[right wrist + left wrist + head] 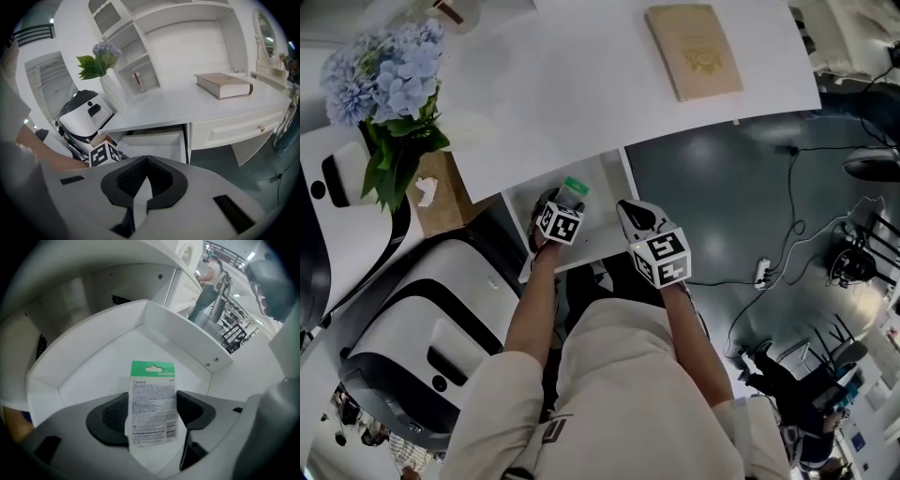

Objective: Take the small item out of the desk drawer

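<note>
The small item is a flat packaged card [152, 404] with a green top and printed white back. It stands upright between the pads of my left gripper [152, 417], which press on its two side edges. Behind it lies the open white drawer [183, 338], its inside bare. In the head view the card's green top [574, 188] pokes out ahead of the left gripper [567, 202], over the pulled-out drawer [605, 173]. My right gripper [633, 214] hovers beside the drawer's right edge. Its jaws [147, 161] are shut with nothing between them, and the drawer [154, 143] shows beyond.
A tan book [694, 49] lies on the white desk top [581, 84]. A vase of blue flowers [389, 84] stands at its left end. A brown box [436, 192] and a white machine [422, 319] sit left of the drawer. Cables [787, 234] trail across the grey floor on the right.
</note>
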`<state>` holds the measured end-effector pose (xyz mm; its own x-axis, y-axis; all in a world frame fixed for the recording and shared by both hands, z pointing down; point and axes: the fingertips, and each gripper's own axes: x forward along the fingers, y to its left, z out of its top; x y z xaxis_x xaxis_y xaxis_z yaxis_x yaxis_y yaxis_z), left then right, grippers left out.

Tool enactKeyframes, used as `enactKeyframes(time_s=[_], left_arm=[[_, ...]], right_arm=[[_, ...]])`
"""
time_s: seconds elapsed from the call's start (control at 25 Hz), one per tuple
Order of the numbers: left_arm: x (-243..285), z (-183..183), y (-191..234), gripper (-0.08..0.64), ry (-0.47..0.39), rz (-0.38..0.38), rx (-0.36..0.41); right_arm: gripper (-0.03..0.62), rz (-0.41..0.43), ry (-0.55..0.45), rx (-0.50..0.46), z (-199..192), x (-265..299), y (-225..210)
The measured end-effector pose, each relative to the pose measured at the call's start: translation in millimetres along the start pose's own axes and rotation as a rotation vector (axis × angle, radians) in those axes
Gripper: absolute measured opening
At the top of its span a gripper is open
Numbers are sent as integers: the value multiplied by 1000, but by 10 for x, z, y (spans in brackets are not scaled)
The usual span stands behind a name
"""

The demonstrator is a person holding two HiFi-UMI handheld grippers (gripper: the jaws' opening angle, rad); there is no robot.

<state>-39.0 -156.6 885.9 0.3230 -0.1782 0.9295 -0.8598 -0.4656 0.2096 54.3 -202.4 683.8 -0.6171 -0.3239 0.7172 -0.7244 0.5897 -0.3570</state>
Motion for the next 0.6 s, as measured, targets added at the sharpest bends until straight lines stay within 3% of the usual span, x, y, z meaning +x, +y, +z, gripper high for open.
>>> enactKeyframes(time_s=[0.44, 0.6], left_arm=[[-663, 472, -82, 333, -181, 13, 141], [-942, 530, -103, 333, -229, 24, 133]], right_arm=[[25, -36, -72, 31, 78, -202, 130], [25, -52, -111, 49, 123, -274, 192]])
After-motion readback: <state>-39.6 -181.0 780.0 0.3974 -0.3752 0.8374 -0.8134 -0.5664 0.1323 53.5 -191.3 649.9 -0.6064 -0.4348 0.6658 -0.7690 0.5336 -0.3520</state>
